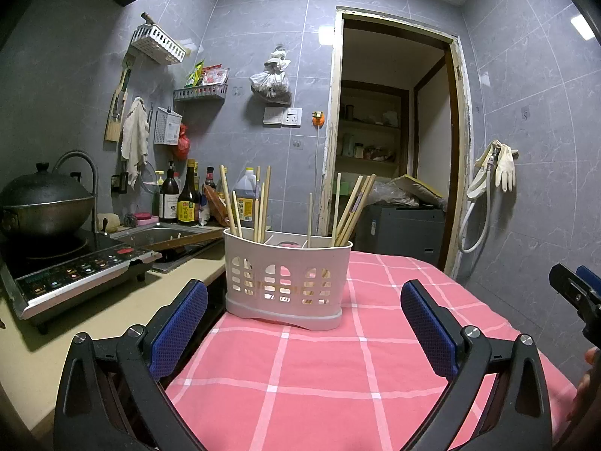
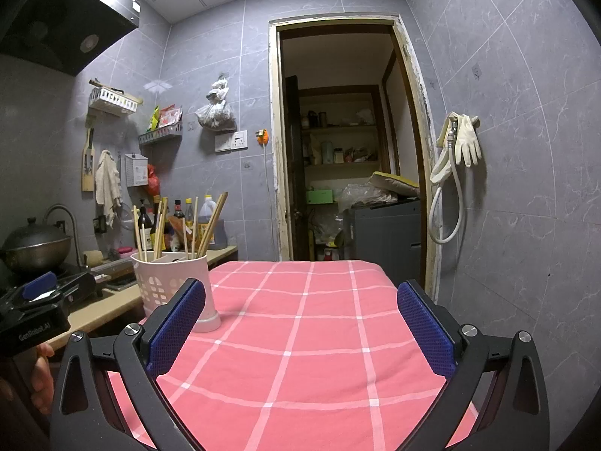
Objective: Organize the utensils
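A white slotted utensil holder [image 1: 287, 278] stands on the pink checked tablecloth [image 1: 319, 376] near its left edge. Several wooden chopsticks [image 1: 353, 206] stand upright in its left and right compartments. My left gripper [image 1: 304, 323] is open and empty, a short way in front of the holder. The holder also shows in the right wrist view [image 2: 172, 285], at the left behind the left finger. My right gripper [image 2: 300, 323] is open and empty over the cloth [image 2: 300, 338], to the right of the holder. The left gripper body [image 2: 41, 300] shows at the far left.
A counter [image 1: 94, 312] to the left carries an induction hob [image 1: 75, 270] with a lidded wok [image 1: 45, 203], a sink [image 1: 165, 236] and several bottles [image 1: 188, 199]. An open doorway [image 1: 390, 143] lies behind the table. A hose and gloves [image 1: 492, 173] hang on the right wall.
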The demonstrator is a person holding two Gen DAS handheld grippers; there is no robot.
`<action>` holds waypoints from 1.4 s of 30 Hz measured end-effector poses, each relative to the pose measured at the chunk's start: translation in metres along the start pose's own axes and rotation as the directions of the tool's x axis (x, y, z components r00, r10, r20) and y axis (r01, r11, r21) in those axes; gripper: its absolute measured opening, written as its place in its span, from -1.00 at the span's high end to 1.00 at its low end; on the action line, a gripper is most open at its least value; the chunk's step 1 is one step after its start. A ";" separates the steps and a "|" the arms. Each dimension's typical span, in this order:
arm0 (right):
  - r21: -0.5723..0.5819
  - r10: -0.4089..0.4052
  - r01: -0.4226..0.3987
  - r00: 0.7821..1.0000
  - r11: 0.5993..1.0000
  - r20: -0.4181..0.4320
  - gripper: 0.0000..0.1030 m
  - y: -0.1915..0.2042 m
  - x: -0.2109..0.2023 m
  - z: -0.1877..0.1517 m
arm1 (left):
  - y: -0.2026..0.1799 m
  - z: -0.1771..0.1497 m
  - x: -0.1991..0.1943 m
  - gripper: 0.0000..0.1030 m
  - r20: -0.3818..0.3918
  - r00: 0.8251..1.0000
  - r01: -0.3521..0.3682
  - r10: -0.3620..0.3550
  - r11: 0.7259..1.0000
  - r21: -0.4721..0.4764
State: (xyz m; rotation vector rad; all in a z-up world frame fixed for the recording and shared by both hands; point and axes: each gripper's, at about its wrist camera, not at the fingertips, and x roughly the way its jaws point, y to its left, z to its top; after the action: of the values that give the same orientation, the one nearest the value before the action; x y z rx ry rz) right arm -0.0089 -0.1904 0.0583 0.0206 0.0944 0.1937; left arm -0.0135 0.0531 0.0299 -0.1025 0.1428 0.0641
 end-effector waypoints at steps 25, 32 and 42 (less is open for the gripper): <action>0.001 -0.001 0.001 1.000 1.000 0.001 -1.00 0.000 0.000 0.000 | -0.001 0.000 0.000 -0.96 0.003 1.000 -0.002 0.002 1.000 0.003; 0.001 -0.001 0.001 1.000 1.000 0.000 -1.00 0.001 0.000 0.000 | -0.001 -0.002 0.000 -0.96 0.003 1.000 -0.002 0.002 1.000 0.006; 0.003 -0.001 0.001 1.000 1.000 0.000 -1.00 0.000 0.000 0.000 | -0.001 -0.002 0.000 -0.96 0.000 1.000 0.000 0.000 1.000 0.007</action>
State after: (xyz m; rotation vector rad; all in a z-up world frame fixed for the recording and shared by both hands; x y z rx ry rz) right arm -0.0090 -0.1904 0.0581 0.0234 0.0951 0.1927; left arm -0.0141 0.0514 0.0277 -0.0950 0.1429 0.0640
